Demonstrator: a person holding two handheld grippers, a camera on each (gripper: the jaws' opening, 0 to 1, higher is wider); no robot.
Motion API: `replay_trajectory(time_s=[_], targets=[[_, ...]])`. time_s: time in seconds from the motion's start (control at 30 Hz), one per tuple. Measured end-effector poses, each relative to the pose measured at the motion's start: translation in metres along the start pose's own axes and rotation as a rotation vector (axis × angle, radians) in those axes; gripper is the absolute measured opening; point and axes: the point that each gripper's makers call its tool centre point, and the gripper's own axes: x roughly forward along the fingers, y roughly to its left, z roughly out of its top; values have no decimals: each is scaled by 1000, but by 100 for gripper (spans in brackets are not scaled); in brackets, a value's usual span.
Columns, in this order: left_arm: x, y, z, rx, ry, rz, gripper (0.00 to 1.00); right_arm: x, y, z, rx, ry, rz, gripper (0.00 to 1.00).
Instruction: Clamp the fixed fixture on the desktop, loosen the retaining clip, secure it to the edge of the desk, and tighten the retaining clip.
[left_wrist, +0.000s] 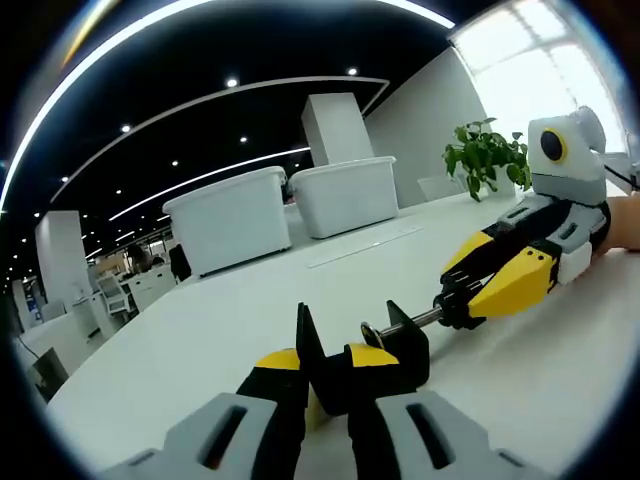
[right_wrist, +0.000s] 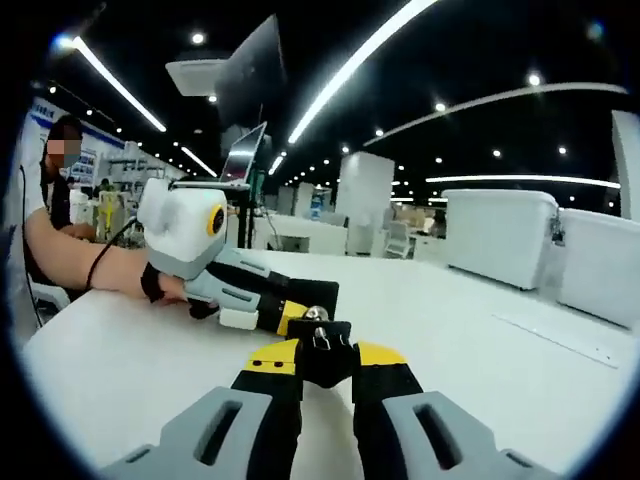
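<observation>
left gripper (left_wrist: 325, 385) pinching black clamp (left_wrist: 350, 362) | right gripper (right_wrist: 325, 362) apparently closed on its screw handle (left_wrist: 410, 322)

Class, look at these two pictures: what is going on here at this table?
A person is working on a black clamp fixture lying on a white table, with a handheld gripper in each hand. The left gripper is shut on the clamp's black body. The right gripper is closed on the end of the clamp's metal screw, seemingly to turn it. The clamp is not at the table's edge yet. Two white bins and a potted plant stand further back.
</observation>
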Motion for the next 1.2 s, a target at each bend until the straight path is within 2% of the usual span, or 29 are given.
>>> replay_trajectory(time_s=[0.13,0.37,0.63,0.9,1.2], targets=[[-1,0,0,-1,0,0,14,1,5,1,-55,2,-15,17],[-1,1,0,-2,1,1,14,2,5,1,-55,9,-23,18],[-1,0,0,-2,0,1,14,0,2,-4,55,31,-2,26],[-1,0,0,-1,0,1,14,-2,-5,3,166,-7,8,26],[-2,0,0,0,0,1,14,0,-7,-3,199,23,4,20]])
